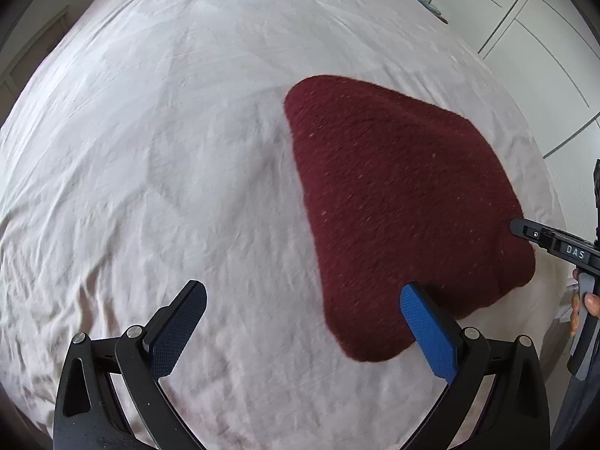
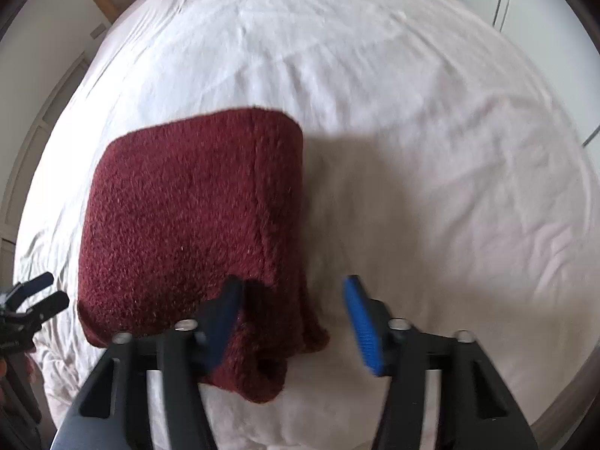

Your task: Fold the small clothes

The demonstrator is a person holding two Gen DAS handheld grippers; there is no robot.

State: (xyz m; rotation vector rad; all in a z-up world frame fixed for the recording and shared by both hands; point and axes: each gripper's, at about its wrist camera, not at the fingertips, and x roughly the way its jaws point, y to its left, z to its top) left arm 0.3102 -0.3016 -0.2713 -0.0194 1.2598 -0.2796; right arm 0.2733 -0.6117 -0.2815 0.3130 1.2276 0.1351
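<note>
A dark red knitted garment (image 1: 393,195) lies folded into a thick block on the white bed sheet (image 1: 150,150). My left gripper (image 1: 302,292) hovers open over the sheet at the garment's near left corner, its blue right finger (image 1: 427,330) overlapping the knit's edge. In the right wrist view the garment (image 2: 187,217) fills the left half. My right gripper (image 2: 292,287) stands open over its near right corner, the dark left finger (image 2: 225,315) above the knit and the blue finger (image 2: 362,322) above bare sheet. Loose folds hang between the jaws, unpinched.
The wrinkled sheet (image 2: 431,150) covers the whole bed. White wardrobe doors (image 1: 525,37) stand beyond the right side. A wooden piece (image 2: 107,0) shows at the far left corner. A person's hand (image 1: 588,305) holds the right gripper's handle at the bed's edge.
</note>
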